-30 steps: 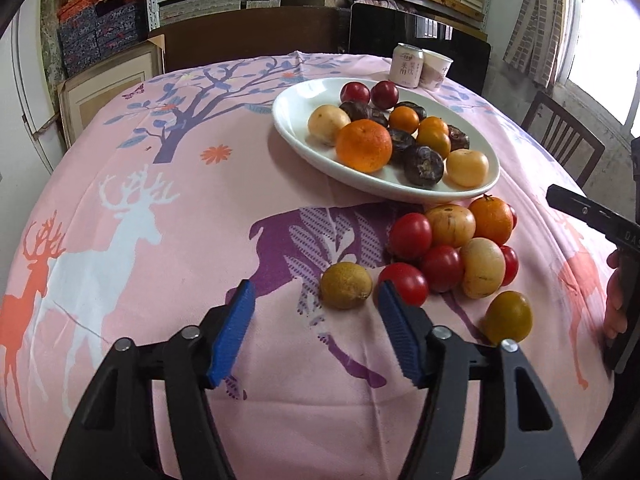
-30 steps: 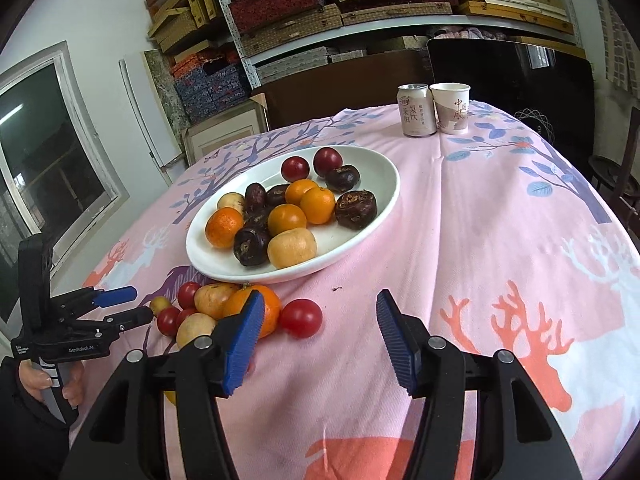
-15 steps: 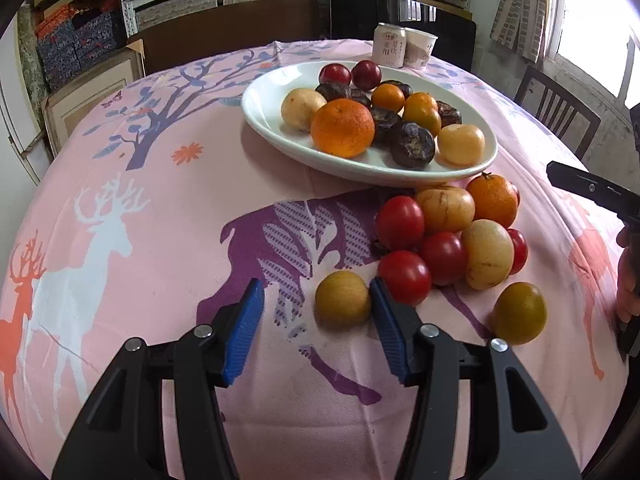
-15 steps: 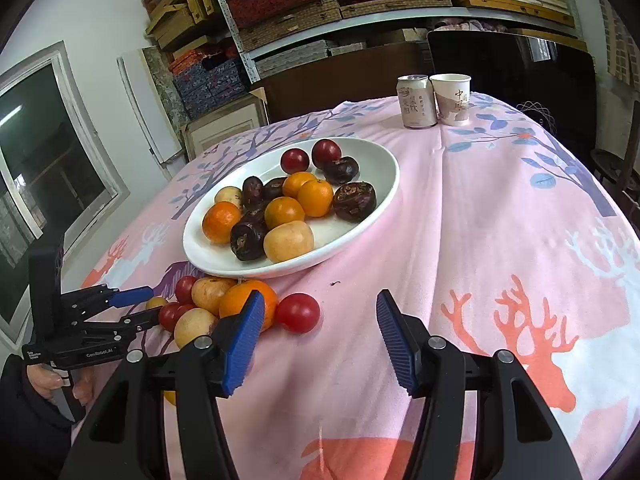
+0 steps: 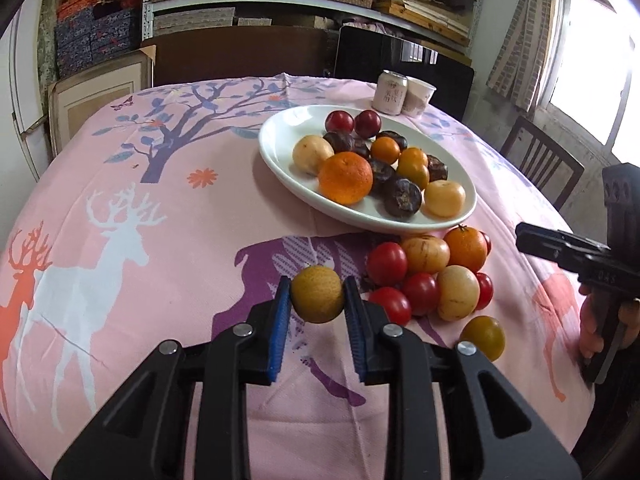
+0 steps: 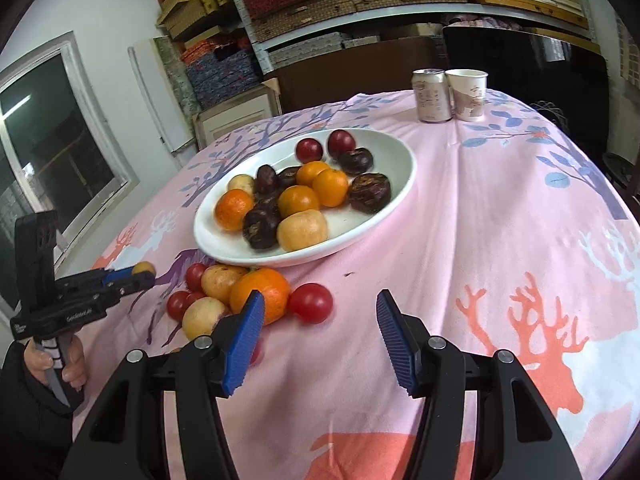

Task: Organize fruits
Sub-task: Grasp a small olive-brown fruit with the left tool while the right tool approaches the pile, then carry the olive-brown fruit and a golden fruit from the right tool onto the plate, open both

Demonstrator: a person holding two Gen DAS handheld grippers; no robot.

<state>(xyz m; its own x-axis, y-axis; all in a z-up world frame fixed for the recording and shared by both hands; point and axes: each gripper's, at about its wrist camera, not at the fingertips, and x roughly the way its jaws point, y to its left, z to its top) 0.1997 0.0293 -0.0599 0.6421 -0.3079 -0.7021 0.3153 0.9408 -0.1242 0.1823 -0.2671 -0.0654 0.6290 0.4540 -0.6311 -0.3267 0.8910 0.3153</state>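
Left wrist view: the left gripper (image 5: 317, 300) reaches level and forward over the pink tablecloth (image 5: 168, 216), blue pads pinched tight on a yellow-green fruit (image 5: 317, 299). The fruit is basically round, so no real long axis to call; it looks lifted just off the cloth, but I can't be sure. Right next to it on the cloth is the loose fruit pile (image 5: 428, 276), sitting just in front of the white plate (image 5: 280, 152) full of oranges and dark fruit. The right gripper (image 5: 532, 238) pokes in from the right edge, held in a hand (image 5: 600, 320).

Right wrist view: the right gripper (image 6: 320, 332) hangs low over the cloth with jaws spread wide, nothing between them. A red tomato (image 6: 311, 303) lies just ahead, beside an orange (image 6: 260, 292). Far left, the left gripper (image 6: 136, 274) points toward the pile, gripping that yellowish fruit (image 6: 143, 268).
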